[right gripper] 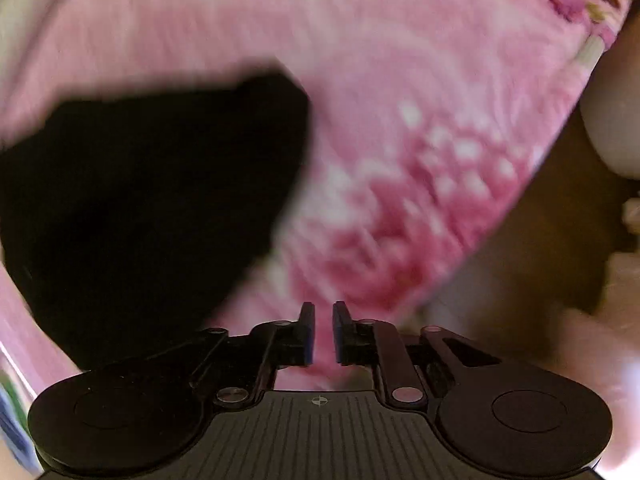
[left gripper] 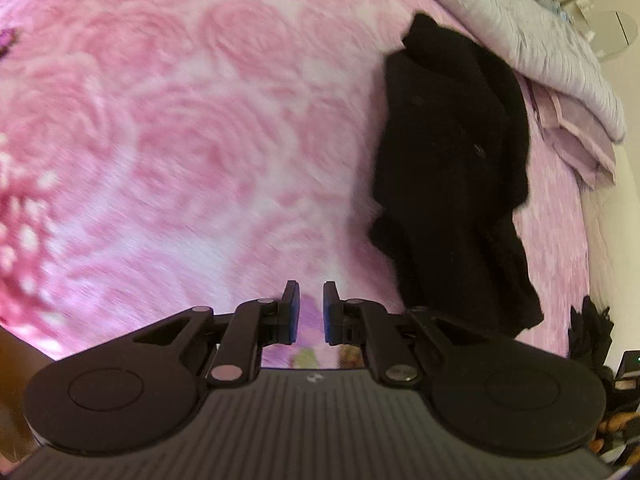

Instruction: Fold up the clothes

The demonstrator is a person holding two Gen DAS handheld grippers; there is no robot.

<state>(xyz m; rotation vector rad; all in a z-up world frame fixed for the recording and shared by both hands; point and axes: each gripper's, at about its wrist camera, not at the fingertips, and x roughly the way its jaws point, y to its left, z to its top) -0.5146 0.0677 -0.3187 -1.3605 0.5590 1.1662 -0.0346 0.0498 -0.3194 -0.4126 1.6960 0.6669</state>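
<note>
Pink rose-print blanket over the bed, black garment crumpled up right of the left gripper, right gripper beside it, both slightly parted, gripping nothing

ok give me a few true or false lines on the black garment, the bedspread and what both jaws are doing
1. The black garment lies on the pink rose-patterned bedspread. True.
2. The left gripper grips a sleeve of the garment. False: its jaws stand slightly apart with nothing between them, and the garment lies off to its right.
3. The right gripper holds nothing. True.
4. The garment is neatly folded into a square. False: it lies rumpled and stretched out.
5. A pale lilac quilt lies beyond the garment. True.
6. The bedspread is plain blue. False: it is pink with roses.
</note>
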